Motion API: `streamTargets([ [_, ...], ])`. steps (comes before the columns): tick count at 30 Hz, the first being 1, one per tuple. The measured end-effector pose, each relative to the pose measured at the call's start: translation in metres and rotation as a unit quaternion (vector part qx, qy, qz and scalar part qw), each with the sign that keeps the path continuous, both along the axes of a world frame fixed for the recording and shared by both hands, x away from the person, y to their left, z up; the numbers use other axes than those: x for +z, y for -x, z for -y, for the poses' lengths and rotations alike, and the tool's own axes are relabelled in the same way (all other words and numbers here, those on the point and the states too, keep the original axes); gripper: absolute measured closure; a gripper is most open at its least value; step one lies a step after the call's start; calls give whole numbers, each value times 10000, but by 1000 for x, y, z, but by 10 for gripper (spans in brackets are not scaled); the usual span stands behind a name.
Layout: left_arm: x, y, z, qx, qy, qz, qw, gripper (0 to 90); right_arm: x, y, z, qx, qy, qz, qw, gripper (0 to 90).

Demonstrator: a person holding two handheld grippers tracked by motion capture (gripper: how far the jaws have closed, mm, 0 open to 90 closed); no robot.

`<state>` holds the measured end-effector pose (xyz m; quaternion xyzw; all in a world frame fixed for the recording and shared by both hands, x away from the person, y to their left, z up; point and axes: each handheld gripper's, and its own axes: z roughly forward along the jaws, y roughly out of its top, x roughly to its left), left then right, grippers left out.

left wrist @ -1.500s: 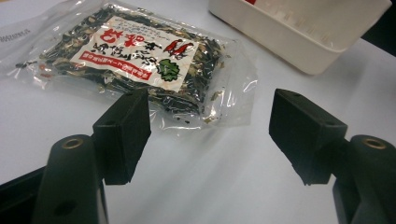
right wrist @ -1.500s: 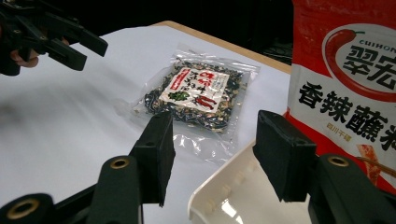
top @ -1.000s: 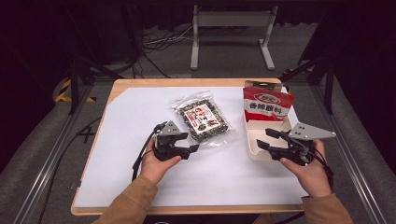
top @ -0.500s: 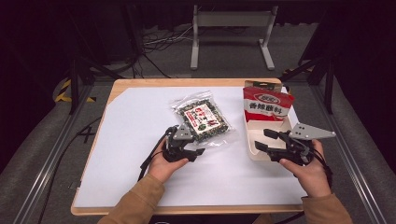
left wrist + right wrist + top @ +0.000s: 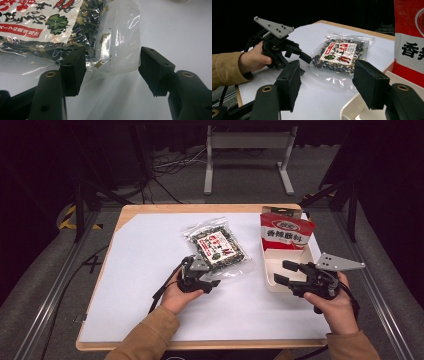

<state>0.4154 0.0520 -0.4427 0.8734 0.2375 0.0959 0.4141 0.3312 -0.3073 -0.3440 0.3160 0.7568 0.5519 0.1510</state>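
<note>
Left gripper [image 5: 112, 71]: jaws spread, straddling near corner of clear bag [image 5: 216, 248], not clamped.
Right gripper [image 5: 284, 272]: jaws apart, empty, over white tray [image 5: 270, 275].
Bag: flat, mid-table, left of tray.
Progress: early; grab and move remained.

Bright overhead light, dark surroundings, glare on plastic, soft focus.

Between left gripper [image 5: 112, 71] jaws: the clear plastic corner of the flat seaweed snack bag [image 5: 216, 249] is lying in the gap.
Right of left gripper: bare white table sheet [image 5: 145, 255] is lying open.
Ahead of right gripper [image 5: 281, 272]: the white plastic tray [image 5: 270, 270] and upright red pouch [image 5: 285, 231] are blocking.
</note>
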Motion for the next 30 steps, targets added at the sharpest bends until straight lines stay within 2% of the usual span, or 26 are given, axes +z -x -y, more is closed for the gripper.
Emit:
streamTargets([
  [3,-1,0,0,10,-21,41,10000,486,-1,1,0,32,-46,-36,10000,389],
  [10,-1,-1,-2,9,-46,80,10000,570,-1,2,1,76,-112,-36,9999,389],
  [12,-1,-1,-3,45,-59,82,9999,652,-1,2,0,102,-108,-43,9999,389],
  [13,-1,-4,-6,65,14,-17,10000,663,-1,2,-1,107,-106,-44,9999,389],
  [21,0,-6,-8,100,47,-29,9999,745,-2,1,-3,151,-107,-49,9998,394],
  [22,0,-7,-9,-27,169,-228,9996,792,-2,1,-3,151,-105,-47,9998,396],
  [23,0,-7,-9,22,164,-237,9996,893,-3,1,-4,156,-107,-52,9998,401],
  [25,-1,-6,-8,23,102,-209,9997,895,-3,1,-4,167,-101,-45,9998,414],
  [30,2,-6,-10,75,143,-229,9996,898,-3,2,-6,216,-123,0,9997,423],
])
